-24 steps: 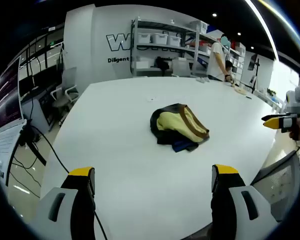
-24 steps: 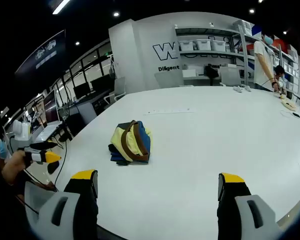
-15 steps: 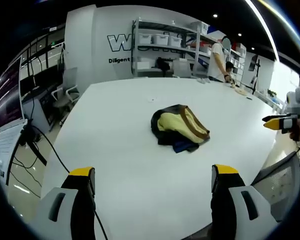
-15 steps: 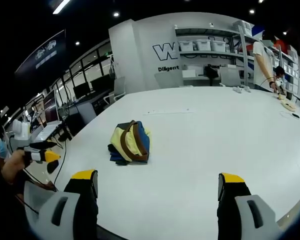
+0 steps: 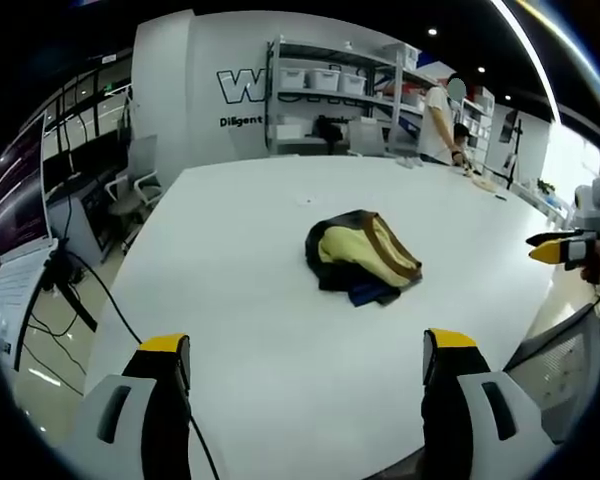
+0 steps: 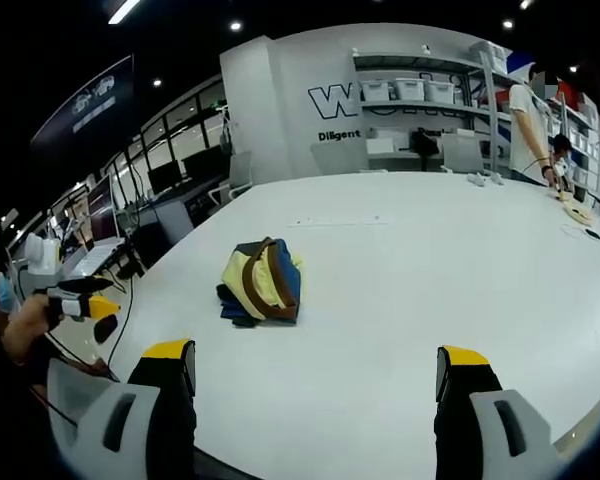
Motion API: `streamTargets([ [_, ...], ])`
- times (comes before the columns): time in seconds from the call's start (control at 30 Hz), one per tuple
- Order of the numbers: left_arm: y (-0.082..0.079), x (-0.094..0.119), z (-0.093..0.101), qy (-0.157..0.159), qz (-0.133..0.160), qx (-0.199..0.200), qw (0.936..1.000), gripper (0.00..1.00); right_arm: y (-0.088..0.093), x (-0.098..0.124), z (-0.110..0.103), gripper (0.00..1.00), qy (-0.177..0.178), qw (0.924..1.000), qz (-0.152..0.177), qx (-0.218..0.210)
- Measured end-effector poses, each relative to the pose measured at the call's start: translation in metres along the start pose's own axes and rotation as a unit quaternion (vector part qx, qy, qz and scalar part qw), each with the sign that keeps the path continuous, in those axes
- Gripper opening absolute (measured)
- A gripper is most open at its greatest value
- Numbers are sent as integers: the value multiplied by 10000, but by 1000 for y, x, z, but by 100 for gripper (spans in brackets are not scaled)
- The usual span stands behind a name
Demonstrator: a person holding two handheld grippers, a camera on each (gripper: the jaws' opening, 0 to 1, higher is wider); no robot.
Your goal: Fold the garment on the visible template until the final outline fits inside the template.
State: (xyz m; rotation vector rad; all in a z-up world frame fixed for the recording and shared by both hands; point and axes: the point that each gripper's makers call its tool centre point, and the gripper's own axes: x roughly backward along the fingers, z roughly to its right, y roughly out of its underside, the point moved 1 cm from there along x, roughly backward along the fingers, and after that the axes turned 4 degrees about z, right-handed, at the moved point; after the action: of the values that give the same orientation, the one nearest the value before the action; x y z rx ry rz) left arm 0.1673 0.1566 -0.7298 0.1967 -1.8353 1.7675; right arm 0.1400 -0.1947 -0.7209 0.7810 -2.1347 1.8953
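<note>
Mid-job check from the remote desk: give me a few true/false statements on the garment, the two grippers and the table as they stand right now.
1. The garment lies bunched in a heap on the white table. True.
2. The left gripper is shut on the garment. False: its jaws stand wide apart, short of the garment, holding nothing.
3. The right gripper is open and clear of the garment. True.
4. The garment is plain white. False: it shows yellow, brown, blue and black.
5. A person stands at the far end of the table, near the shelves. True.
</note>
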Motion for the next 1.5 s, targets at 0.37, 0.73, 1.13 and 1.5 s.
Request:
streamTargets([
  [0.37, -1, -1, 1, 5, 0, -8, 10000, 96, 0, 1, -2, 99, -19, 10000, -10, -23],
  [0.73, -4, -2, -2, 1, 30, -4, 10000, 95, -1, -1, -4, 99, -34, 10000, 21, -8],
  [1.13, -9, -14, -6, -11, 5, -27, 10000, 93, -21, -17, -9, 99, -153, 9993, 336, -51],
  [1.5, -18, -50, -11, 26, 50, 58, 10000, 90, -31, -54, -15, 99, -461, 9973, 534, 187],
])
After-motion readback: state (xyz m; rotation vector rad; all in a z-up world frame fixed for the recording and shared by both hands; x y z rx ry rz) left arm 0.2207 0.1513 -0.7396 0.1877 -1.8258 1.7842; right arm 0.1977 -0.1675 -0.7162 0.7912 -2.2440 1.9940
